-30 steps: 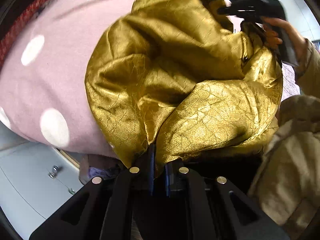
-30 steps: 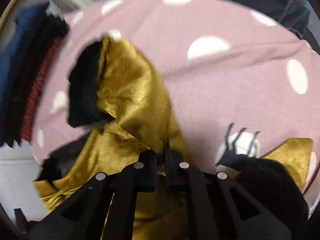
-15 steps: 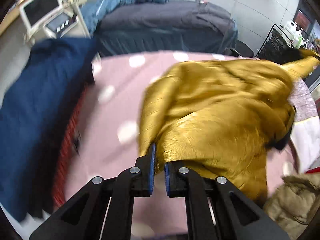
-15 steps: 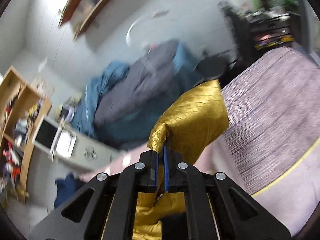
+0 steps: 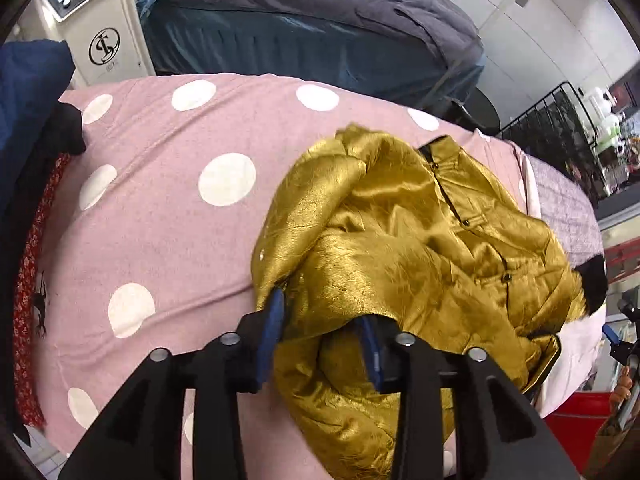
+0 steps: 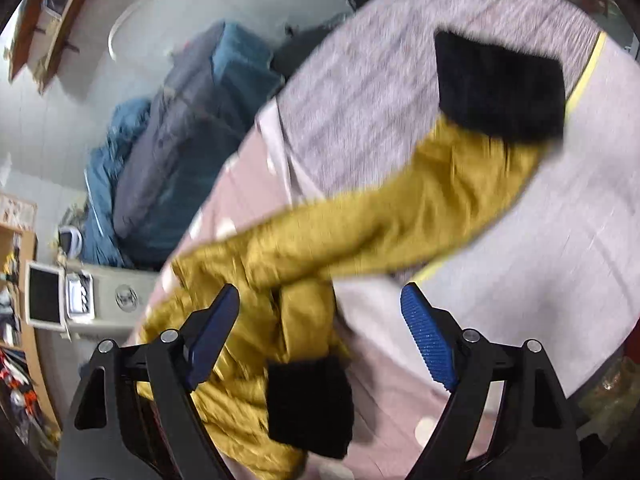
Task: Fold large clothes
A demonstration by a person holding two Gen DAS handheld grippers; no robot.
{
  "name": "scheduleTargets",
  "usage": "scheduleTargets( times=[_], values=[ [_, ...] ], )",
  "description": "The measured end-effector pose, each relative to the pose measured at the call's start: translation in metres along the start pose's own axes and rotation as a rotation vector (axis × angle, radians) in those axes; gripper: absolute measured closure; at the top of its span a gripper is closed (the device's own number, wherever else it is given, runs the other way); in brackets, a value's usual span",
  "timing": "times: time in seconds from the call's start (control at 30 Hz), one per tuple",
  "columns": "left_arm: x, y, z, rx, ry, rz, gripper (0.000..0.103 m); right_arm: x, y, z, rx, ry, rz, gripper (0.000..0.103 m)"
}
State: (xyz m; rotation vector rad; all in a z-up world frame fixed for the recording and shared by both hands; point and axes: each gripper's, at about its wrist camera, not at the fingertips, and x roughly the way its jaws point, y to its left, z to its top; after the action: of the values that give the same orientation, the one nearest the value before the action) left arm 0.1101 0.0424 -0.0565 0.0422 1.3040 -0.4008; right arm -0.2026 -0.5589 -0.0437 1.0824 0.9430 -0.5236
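A shiny gold jacket (image 5: 404, 248) with black knit cuffs lies crumpled on a pink bed cover with white dots (image 5: 160, 208). My left gripper (image 5: 320, 336) is open, its blue pads either side of the jacket's near edge, with cloth draped between them. In the right wrist view the jacket (image 6: 360, 232) has one sleeve stretched out to a black cuff (image 6: 500, 88), and another black cuff (image 6: 308, 408) lies near. My right gripper (image 6: 320, 320) is wide open above the jacket and grips nothing.
A second bed with a dark grey and blue duvet (image 5: 320, 20) stands behind. A white machine with a screen (image 5: 96, 28) is at the back left. Dark blue clothes (image 5: 28, 92) lie at the left. A black wire rack (image 5: 560, 120) stands at the right. A red box (image 5: 576, 424) sits low right.
Both grippers held the jacket shut and swung it up and out over the bed. Now both have opened and the jacket lies spread on the cover, one sleeve flung out.
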Motion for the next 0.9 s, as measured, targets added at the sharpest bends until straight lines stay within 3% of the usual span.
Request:
scheduleTargets(
  times=[0.13,0.2,0.23,0.3,0.43,0.47,0.5,0.6,0.73,0.83,0.9],
  values=[
    [-0.014,-0.005,-0.026,0.069,-0.020,0.052,0.046,0.060,0.029,-0.056,-0.108,0.184,0.013,0.021],
    [-0.018,0.006,-0.024,0.061,-0.039,0.095,0.009,0.086,0.050,-0.082,-0.200,0.260,0.005,0.021],
    [-0.026,0.014,-0.027,0.045,-0.069,0.087,0.007,0.098,0.058,-0.093,-0.244,0.294,0.001,0.021],
    [-0.044,0.038,-0.032,-0.031,-0.106,0.039,0.006,0.124,0.078,-0.121,-0.344,0.371,-0.019,0.021],
    [-0.065,0.087,-0.049,-0.240,-0.135,-0.014,0.006,0.168,0.093,-0.156,-0.409,0.448,-0.098,0.021],
    [-0.067,0.093,-0.054,-0.271,-0.138,-0.018,0.006,0.175,0.098,-0.157,-0.411,0.463,-0.102,0.028],
    [-0.069,0.100,-0.060,-0.301,-0.140,-0.022,0.006,0.183,0.102,-0.164,-0.421,0.484,-0.116,0.046],
    [-0.068,0.110,-0.085,-0.342,-0.115,-0.015,0.006,0.185,0.116,-0.172,-0.461,0.491,-0.123,0.078],
    [-0.053,0.094,-0.115,-0.331,-0.040,-0.044,0.007,0.160,0.166,-0.184,-0.556,0.510,0.005,0.086],
    [-0.045,0.067,-0.124,-0.286,0.000,-0.128,0.007,0.137,0.215,-0.194,-0.624,0.540,0.168,0.086],
    [-0.048,0.042,-0.122,-0.230,-0.006,-0.209,0.007,0.126,0.249,-0.204,-0.643,0.582,0.325,0.090]
  ],
)
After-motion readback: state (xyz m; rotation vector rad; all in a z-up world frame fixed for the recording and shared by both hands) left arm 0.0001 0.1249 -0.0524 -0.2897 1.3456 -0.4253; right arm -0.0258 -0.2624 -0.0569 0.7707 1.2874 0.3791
